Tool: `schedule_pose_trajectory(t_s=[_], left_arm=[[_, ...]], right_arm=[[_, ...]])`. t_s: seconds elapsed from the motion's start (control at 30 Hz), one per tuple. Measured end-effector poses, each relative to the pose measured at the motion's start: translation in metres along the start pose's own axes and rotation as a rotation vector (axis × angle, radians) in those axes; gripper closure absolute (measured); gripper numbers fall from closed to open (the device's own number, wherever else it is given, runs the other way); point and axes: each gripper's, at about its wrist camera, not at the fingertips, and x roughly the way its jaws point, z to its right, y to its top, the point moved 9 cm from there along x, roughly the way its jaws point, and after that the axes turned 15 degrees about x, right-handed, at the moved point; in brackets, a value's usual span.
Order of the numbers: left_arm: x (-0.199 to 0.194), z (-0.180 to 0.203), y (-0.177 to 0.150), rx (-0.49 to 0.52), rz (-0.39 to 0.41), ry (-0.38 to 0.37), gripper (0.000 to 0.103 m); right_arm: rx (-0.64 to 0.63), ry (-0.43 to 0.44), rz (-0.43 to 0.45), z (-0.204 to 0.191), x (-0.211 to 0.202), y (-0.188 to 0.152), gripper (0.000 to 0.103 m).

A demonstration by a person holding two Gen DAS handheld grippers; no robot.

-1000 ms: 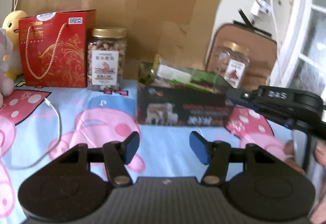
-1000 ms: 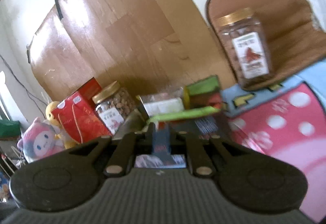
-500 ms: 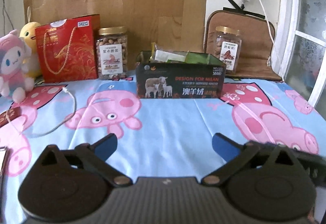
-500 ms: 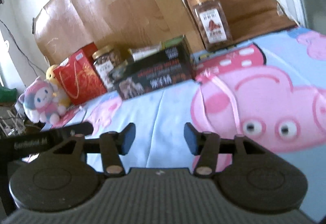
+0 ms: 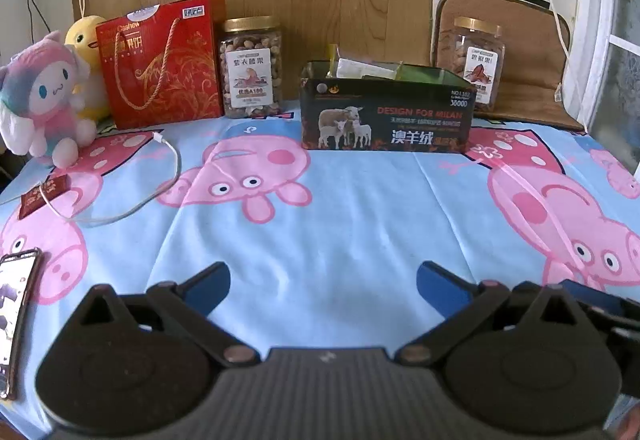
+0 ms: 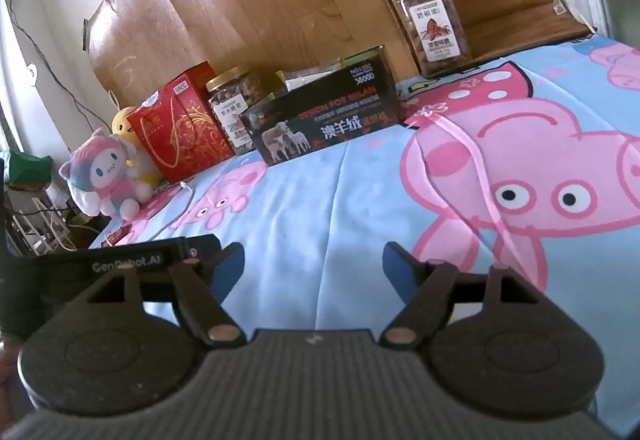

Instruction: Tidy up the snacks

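A dark box [image 5: 386, 112] printed with sheep stands at the back of the table, with several snack packets [image 5: 362, 69] inside it. It also shows in the right wrist view as the dark box [image 6: 320, 120]. A nut jar [image 5: 251, 67] stands to its left and a second nut jar [image 5: 472, 62] to its right. My left gripper [image 5: 323, 286] is open over bare cloth in front of the box, nothing between its fingers. My right gripper [image 6: 314, 269] is opening, with nothing between its jaws, and the left gripper's body [image 6: 132, 260] lies just beside it.
A red gift bag [image 5: 160, 64], a pink plush toy [image 5: 40, 104] and a yellow plush toy [image 5: 86, 40] line the back left. A white cable [image 5: 160, 176], a small red packet [image 5: 44, 194] and a phone [image 5: 14, 304] lie at the left. A brown cushion [image 5: 528, 52] leans at the back right.
Both grippers drew back from the dark box toward the front of the table. The left went from half open to wide open. The right went from shut to open.
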Motion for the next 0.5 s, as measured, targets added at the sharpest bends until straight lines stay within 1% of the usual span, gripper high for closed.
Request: schedule_pose_trajectory(t_s=[0.17, 0.33, 0.5], left_arm=[[0.0014, 0.0008, 0.0001, 0.004, -0.002, 0.002, 0.000], [0.0021, 0.0033, 0.0009, 0.041, -0.009, 0.021, 0.000], [0.0013, -0.0008, 0.0035, 0.055, 0.003, 0.071, 0.000]], right_arm=[[0.010, -0.004, 0.017, 0.0016, -0.0002, 0.0015, 0.017], [0.016, -0.003, 0.024, 0.0010, 0.0027, 0.0047, 0.017], [0.017, 0.000, 0.028, 0.0004, 0.0073, 0.0048, 0.016]])
